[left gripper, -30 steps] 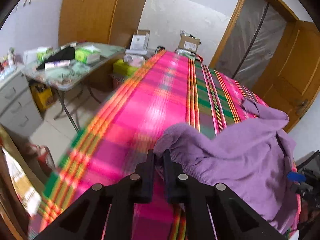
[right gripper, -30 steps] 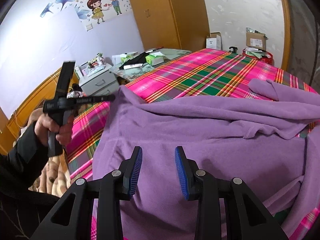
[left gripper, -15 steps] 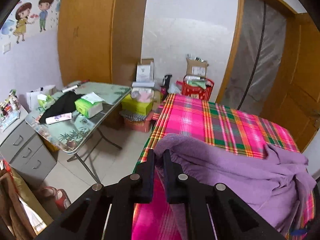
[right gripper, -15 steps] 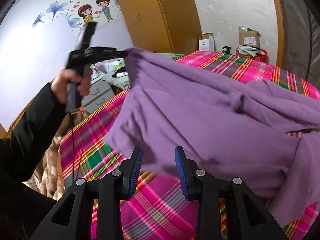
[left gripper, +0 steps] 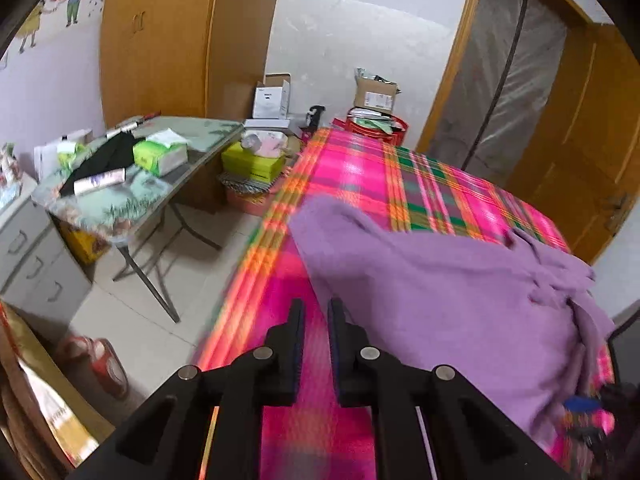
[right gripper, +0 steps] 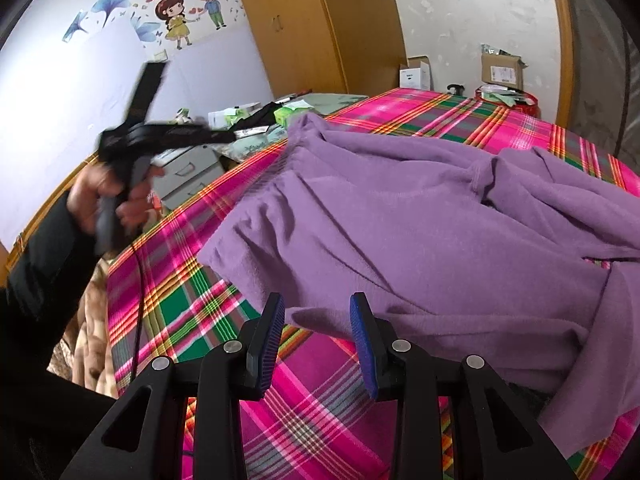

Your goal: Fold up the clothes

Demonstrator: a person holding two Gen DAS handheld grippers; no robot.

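A purple fleece garment lies spread over the pink plaid bed. My left gripper hovers just off the garment's left edge, its jaws a narrow gap apart with only plaid showing between them. In the right wrist view the same left gripper is held by a hand in the air, a short way from the garment's far corner. My right gripper is open at the near hem of the garment, with a fold of purple cloth just past its fingertips.
Left of the bed stands a folding table with a tissue box and clutter, and grey drawers beside it. Cardboard boxes sit at the bed's far end. A wardrobe and a wooden door line the walls.
My left gripper, shut on a garment corner, lifted it and carried it across the bed, then let go. The garment now lies flatter. My right gripper stayed open.
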